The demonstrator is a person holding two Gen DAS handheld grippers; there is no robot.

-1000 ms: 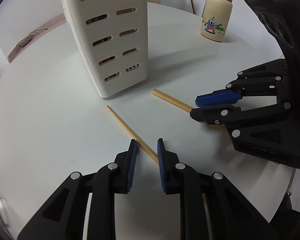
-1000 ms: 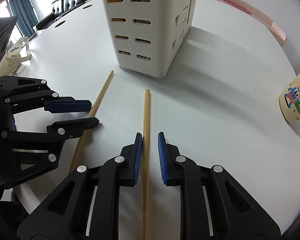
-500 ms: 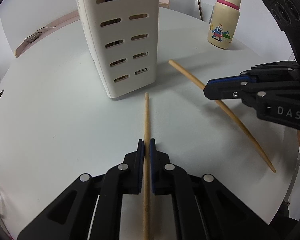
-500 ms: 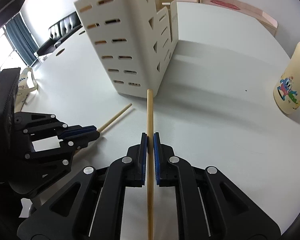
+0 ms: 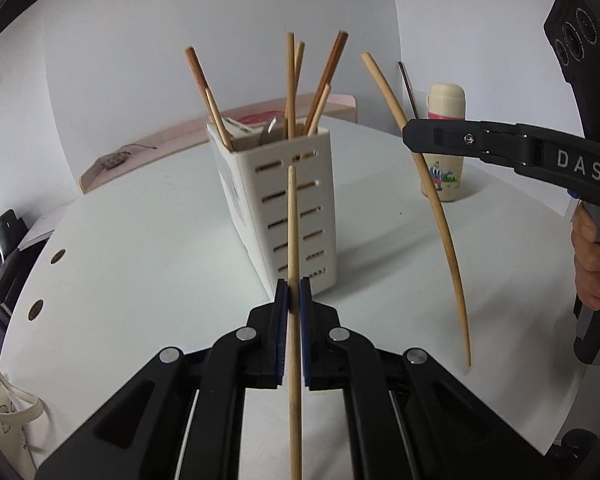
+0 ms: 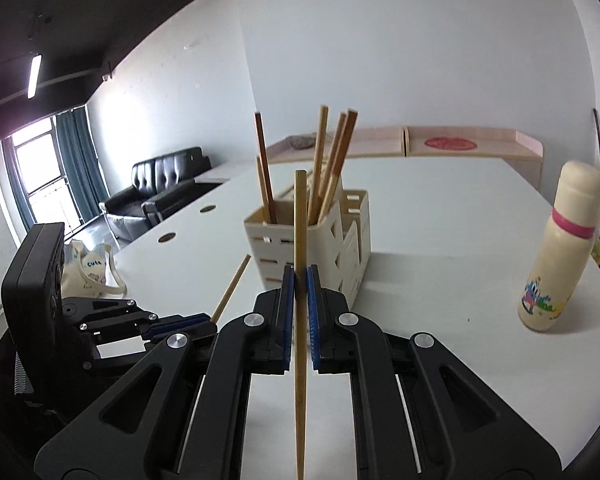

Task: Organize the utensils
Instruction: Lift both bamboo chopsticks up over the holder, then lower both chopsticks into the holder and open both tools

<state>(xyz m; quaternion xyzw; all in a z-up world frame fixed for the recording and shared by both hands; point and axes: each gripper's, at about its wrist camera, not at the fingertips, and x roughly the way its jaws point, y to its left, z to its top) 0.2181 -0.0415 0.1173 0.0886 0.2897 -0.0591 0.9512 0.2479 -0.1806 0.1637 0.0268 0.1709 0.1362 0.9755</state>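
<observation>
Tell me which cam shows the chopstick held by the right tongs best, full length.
Left wrist view: the right chopstick shows tip to tip, side-on, pinched near its upper part by the right tongs. The right wrist view looks along it, foreshortened, its lower end cut off by the frame edge and its middle hidden between the pads.

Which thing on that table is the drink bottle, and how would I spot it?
On the white round table, look right of the slotted utensil holder. The bottle stands upright alone: cream, with a pink band and a cartoon print.

The slotted utensil caddy [image 5: 288,208] is showing cream-white, holding pale and reddish-brown chopsticks [image 5: 290,84]. The cream bottle [image 6: 556,252] is wearing a pink band and cartoon print; black grippers are showing blue pads [image 6: 286,312].
</observation>
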